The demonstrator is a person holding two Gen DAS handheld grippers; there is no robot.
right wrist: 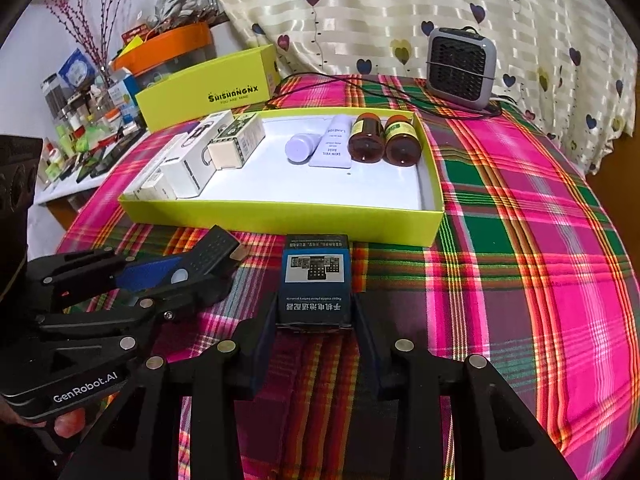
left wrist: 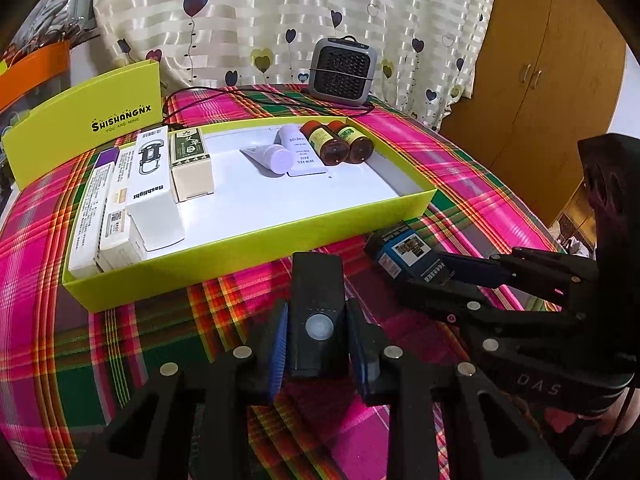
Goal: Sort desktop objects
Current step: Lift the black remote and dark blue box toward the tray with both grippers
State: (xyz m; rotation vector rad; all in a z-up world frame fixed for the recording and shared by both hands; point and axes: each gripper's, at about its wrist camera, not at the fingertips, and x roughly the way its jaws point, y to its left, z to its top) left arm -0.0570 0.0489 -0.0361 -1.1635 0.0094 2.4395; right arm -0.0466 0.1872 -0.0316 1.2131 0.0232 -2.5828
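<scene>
My left gripper (left wrist: 318, 336) is shut on a black oblong device (left wrist: 316, 304) with a white dome button, low over the plaid tablecloth just in front of the yellow-green tray (left wrist: 240, 248). To its right, my right gripper (right wrist: 314, 316) is shut on a small blue battery-adapter box (right wrist: 314, 276), also just before the tray's front wall (right wrist: 280, 220). Each view shows the other gripper too: the right gripper (left wrist: 432, 276) with the blue box (left wrist: 400, 250), and the left gripper (right wrist: 192, 276) with the black device (right wrist: 218, 254).
Inside the tray, several white cartons (left wrist: 152, 188) lie at the left, two tubes (left wrist: 288, 152) and two amber bottles (left wrist: 340, 142) at the back right; its white middle is bare. The tray's lid (left wrist: 80, 120) stands behind left. A grey fan heater (left wrist: 344, 70) and its black cable sit at the back.
</scene>
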